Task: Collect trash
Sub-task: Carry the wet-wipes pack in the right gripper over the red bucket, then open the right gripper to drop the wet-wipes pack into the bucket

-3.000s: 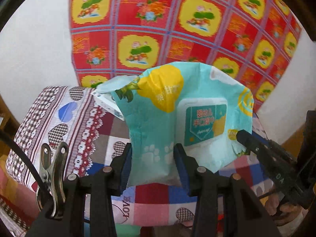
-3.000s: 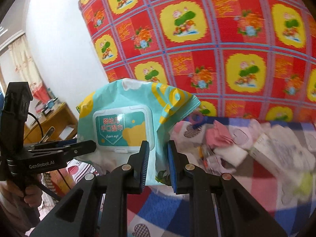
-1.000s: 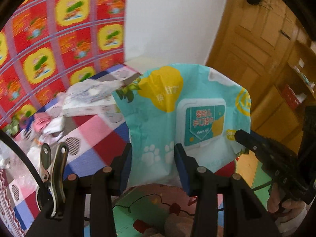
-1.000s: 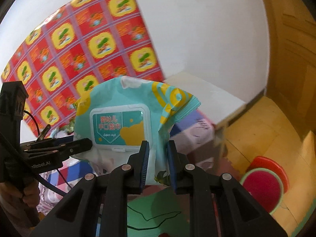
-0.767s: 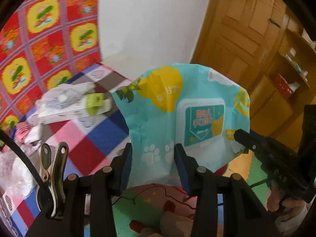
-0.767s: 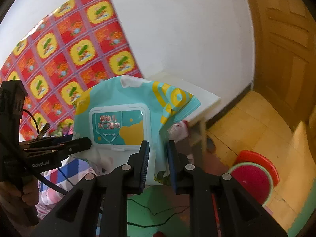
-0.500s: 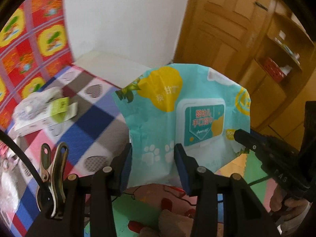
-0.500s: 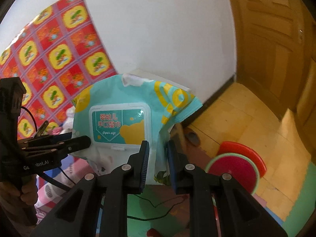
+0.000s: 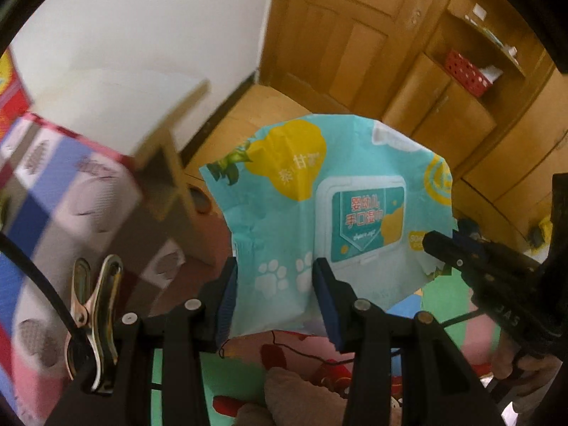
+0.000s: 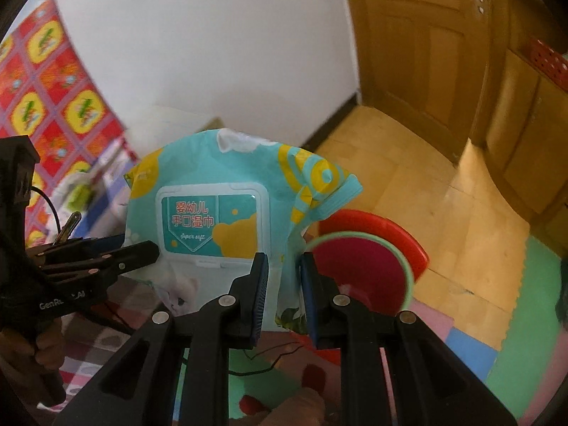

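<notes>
Both hand-held grippers pinch the teal wet-wipe pack (image 9: 319,213): the left hand-held gripper (image 9: 275,298) clamps its lower edge, the right hand-held gripper (image 10: 283,296) its other side, so the limp pack hangs spread in the air, just above the red bin (image 10: 369,259) on the floor, probably for dropping in.

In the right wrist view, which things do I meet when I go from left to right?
Red patterned cloth → left claw → wet wipes pack → right claw → red bin → wooden door.
</notes>
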`<state>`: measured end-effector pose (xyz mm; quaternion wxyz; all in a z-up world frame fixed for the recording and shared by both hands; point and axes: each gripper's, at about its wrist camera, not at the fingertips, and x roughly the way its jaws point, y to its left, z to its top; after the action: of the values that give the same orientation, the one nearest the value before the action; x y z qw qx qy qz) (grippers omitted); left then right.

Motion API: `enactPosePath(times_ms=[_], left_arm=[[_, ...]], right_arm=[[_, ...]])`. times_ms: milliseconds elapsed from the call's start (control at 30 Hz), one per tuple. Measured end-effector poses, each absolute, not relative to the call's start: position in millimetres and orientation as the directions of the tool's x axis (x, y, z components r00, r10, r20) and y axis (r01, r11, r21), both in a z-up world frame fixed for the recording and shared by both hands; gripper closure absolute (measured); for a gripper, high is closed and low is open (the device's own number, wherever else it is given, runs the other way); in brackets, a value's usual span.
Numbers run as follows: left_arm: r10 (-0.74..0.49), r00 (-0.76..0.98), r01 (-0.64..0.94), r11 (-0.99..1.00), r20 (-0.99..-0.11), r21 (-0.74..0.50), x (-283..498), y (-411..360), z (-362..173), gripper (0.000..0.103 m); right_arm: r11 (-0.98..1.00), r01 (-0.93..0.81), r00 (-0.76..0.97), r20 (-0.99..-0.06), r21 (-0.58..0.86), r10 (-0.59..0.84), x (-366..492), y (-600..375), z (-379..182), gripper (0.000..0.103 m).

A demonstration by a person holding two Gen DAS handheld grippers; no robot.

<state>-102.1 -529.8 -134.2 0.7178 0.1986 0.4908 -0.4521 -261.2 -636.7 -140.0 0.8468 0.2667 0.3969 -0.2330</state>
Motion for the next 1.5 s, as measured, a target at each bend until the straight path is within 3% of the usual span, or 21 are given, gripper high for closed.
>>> enactPosePath(times_ms=[733, 1200, 1500], left_arm=[[-0.343, -0.033, 0.905, 0.389, -0.939, -0.174, -125, -630, -307, 0.059], [-0.287, -0.047, 0.908, 0.387, -0.957, -0.160, -120, -658, -346, 0.059], [-0.245, -0.062, 0.904, 0.398, -0.968, -0.158, -113, -658, -359, 0.054]], right_arm=[[0.624, 0.763, 0.345, -0.922, 0.167, -0.175, -295, -704, -298, 0.082], [0.605, 0.782, 0.304, -0.939, 0.150, -0.160, -284, -715, -339, 0.082], [0.608, 0.780, 0.291, -0.947, 0.150, -0.140, -283, -711, -346, 0.071]])
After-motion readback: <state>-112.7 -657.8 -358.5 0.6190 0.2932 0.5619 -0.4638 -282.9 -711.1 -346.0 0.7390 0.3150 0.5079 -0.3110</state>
